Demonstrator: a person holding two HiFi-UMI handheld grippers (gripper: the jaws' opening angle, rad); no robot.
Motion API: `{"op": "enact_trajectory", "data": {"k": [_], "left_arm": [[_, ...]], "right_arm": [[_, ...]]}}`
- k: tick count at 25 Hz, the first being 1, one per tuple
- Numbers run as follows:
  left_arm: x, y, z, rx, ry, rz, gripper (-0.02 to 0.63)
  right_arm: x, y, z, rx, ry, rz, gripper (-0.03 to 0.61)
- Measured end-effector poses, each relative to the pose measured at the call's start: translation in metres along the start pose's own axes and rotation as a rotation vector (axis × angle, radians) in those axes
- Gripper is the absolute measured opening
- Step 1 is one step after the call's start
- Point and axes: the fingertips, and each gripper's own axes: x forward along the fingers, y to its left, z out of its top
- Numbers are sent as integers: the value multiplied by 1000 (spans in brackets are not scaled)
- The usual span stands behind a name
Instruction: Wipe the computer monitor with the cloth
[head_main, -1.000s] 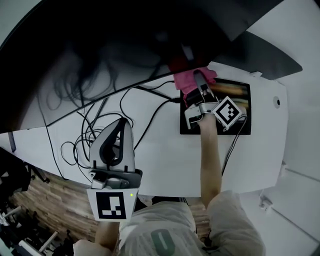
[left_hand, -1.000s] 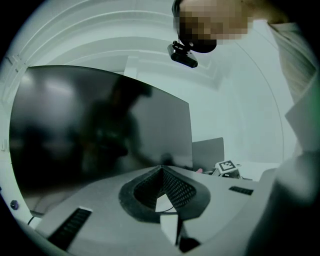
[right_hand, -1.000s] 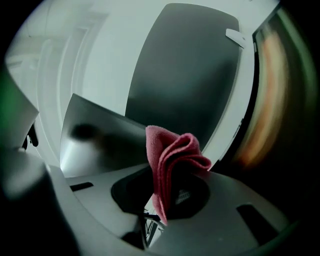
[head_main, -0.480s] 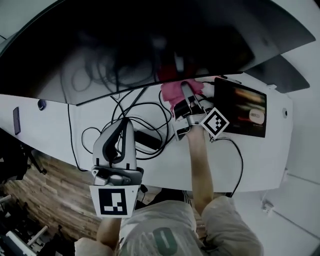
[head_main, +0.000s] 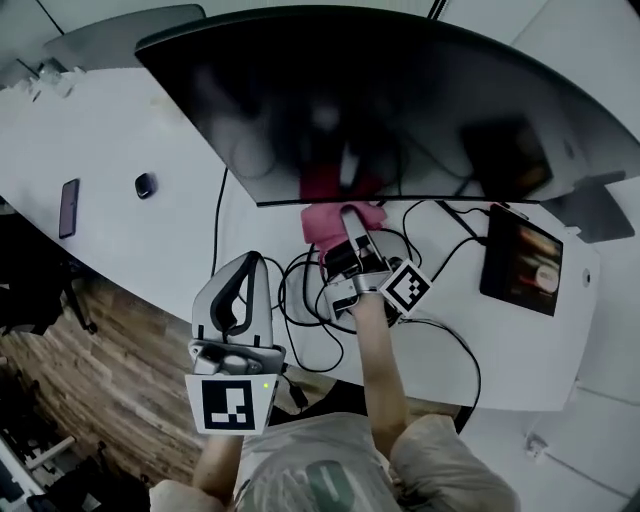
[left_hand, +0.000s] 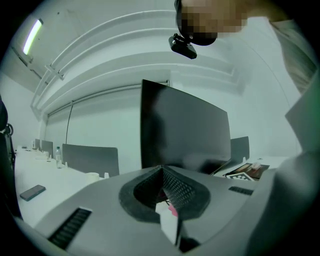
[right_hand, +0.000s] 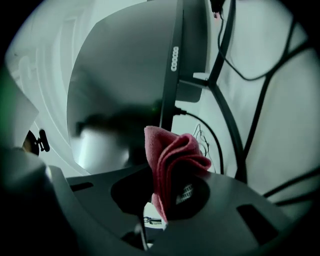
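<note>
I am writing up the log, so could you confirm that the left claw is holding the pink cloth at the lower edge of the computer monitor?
Not quite: the right claw, not the left claw, is holding the pink cloth at the lower edge of the computer monitor. The right gripper view shows the cloth pinched between its jaws.

Cloth (head_main: 325, 222) beneath monitor (head_main: 400, 110); tablet (head_main: 522, 262) at right
</note>
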Motion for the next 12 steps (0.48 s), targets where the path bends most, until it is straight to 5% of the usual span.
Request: {"op": "enact_trajectory", "data": {"k": [12], "left_arm": [[-41, 97, -7, 4, 10, 81, 15]], "right_arm": [[45, 12, -100, 53, 56, 19, 54]]}}
